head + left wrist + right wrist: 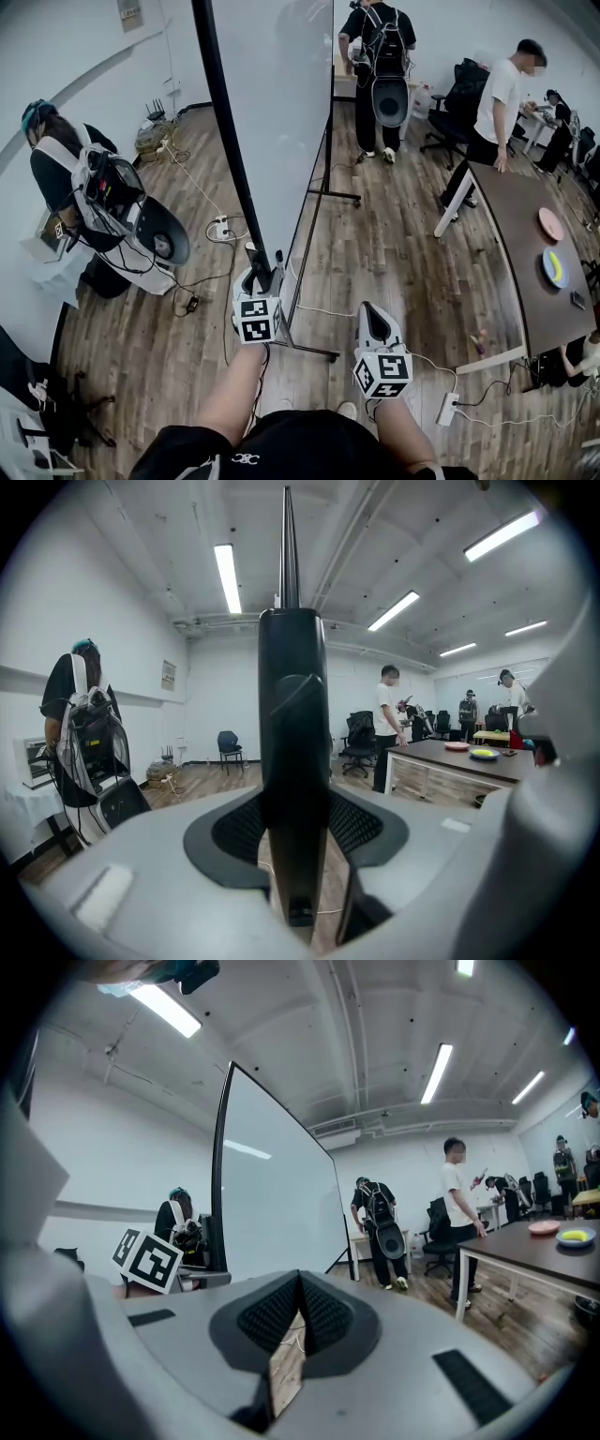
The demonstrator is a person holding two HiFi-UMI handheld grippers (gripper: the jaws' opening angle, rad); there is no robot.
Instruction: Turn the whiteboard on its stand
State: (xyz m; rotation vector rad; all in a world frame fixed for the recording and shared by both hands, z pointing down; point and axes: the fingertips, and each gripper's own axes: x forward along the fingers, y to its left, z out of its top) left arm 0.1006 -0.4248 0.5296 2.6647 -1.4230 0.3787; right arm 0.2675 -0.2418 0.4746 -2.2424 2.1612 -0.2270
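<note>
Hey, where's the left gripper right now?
Lower centre-left of the head view: the left gripper has its jaws shut low on the black frame of the whiteboard, with the right gripper, empty, just to its right.

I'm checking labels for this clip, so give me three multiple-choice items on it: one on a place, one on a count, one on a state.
1. In the head view, on which side of the whiteboard does the dark table stand?
A. left
B. right
C. behind the person

2. How many plates lie on the table?
A. one
B. two
C. four

3. The left gripper is:
A. open
B. shut on nothing
C. shut on the whiteboard's black edge

Answers:
1 B: the table lies at the right of the head view, past the board.
2 B: only a pink plate and a blue plate lie there.
3 C: its jaws press the edge from both sides.
</note>
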